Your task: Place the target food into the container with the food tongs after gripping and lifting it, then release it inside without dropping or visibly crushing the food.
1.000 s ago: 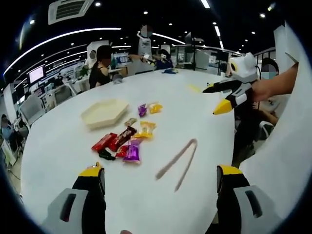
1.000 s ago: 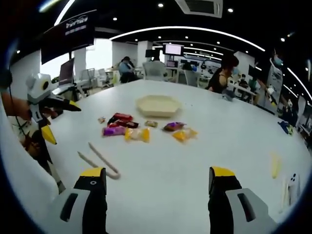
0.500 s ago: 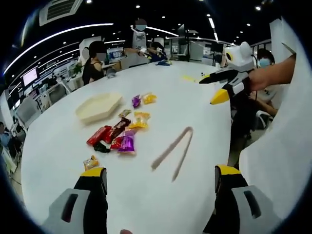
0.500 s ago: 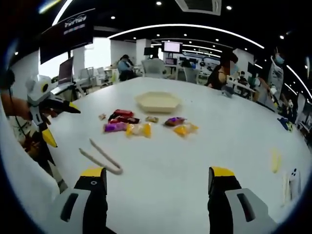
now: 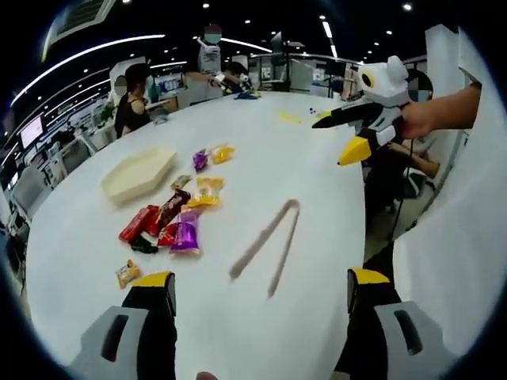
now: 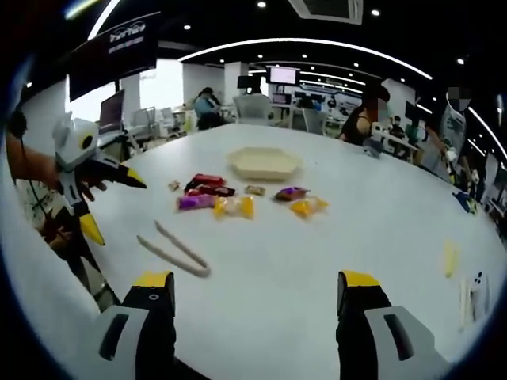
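Several wrapped snacks (image 5: 176,222) lie scattered on a white round table (image 5: 261,332), among them a purple packet (image 5: 186,235), red bars (image 5: 139,223) and yellow packets (image 5: 207,192); none has been lifted. Beside the cluster rests a cream hexagonal tray (image 5: 138,173), apart from the wrappers and holding nothing that can be made out. On the cluster's other side, a pair of beige food tongs (image 5: 265,247) lies flat on the table, arms spread, touched by neither tool.

Seen from the left gripper view, the left tool (image 5: 257,293) hangs over the near edge of the table with its yellow-tipped jaws set wide apart and nothing between them. Beyond the tongs, the right tool (image 5: 348,136) is held in a hand (image 5: 416,119) above the table's far side, its jaws parted.

From the right gripper view, the same snacks (image 6: 212,204) sit between the tray (image 6: 264,163) and the tongs (image 6: 173,248), while the right tool (image 6: 253,289) is agape and empty over bare table (image 6: 269,261). The left tool (image 6: 107,198) shows past the tongs, off the table's edge, jaws apart. Seated people and desks fill the office behind the tray.
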The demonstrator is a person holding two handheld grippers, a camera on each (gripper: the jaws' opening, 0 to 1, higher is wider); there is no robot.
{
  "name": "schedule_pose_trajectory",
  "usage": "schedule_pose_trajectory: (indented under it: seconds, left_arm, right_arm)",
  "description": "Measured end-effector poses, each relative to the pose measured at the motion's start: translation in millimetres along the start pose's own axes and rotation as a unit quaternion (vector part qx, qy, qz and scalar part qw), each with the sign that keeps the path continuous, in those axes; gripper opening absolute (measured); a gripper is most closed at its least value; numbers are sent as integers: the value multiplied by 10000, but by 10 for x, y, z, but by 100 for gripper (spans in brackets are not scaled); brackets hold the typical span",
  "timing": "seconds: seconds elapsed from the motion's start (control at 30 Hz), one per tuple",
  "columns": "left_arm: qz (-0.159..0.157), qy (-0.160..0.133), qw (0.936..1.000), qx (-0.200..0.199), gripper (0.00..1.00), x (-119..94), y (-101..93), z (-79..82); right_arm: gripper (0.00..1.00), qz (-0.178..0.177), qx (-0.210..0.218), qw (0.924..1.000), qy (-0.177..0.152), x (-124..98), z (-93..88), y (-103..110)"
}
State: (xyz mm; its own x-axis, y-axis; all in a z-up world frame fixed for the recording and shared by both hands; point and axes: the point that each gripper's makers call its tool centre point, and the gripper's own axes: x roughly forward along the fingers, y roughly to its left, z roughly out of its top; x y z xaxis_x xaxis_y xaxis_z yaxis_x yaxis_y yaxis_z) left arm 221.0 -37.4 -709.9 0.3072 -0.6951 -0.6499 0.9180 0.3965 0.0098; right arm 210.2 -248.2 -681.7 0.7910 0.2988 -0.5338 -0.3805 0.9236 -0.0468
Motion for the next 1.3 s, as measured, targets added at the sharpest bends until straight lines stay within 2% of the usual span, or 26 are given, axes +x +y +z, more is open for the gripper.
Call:
schedule_pose_trajectory:
  seconds: [0.23,0.53,0.6,0.63,0.67,0.73,0.8,0.97,1.2,1.3]
  left_arm:
    - [-3,151,9997,196,88,13,-1,5]
    - [12,259,9993,258,88,-25,15,-13]
    - [61,307,9989,340,90,-31,27,-26]
    - [42,423,9970,651,90,-29,13,-59]
    - [20,450,9965,702,90,-24,-2,-69]
    - [-36,444,9968,658,89,-10,-32,-67]
    - [-55,411,9972,626,87,-4,-43,-44]
    - [-56,394,9974,600,85,-2,-56,-21]
    - [-236,478,9963,669,79,-8,-125,-76]
    - [-340,611,9950,718,78,23,-178,-144]
  right_arm:
    - [84,65,74,10000,-18,-19,-42,49]
    - [83,111,232,9997,-20,20,-117,94]
    - [83,125,339,9993,-39,22,-104,95]
    - [83,120,388,9992,-62,16,-80,89]
    - [83,107,368,9992,-67,10,-69,100]
    - [83,131,123,9998,-4,7,-78,114]
    - [82,191,87,9998,27,10,-92,136]
    - [80,220,165,9996,45,18,-101,153]
    - [80,188,208,9996,8,16,-88,151]
    - [80,165,238,9996,13,11,-99,144]
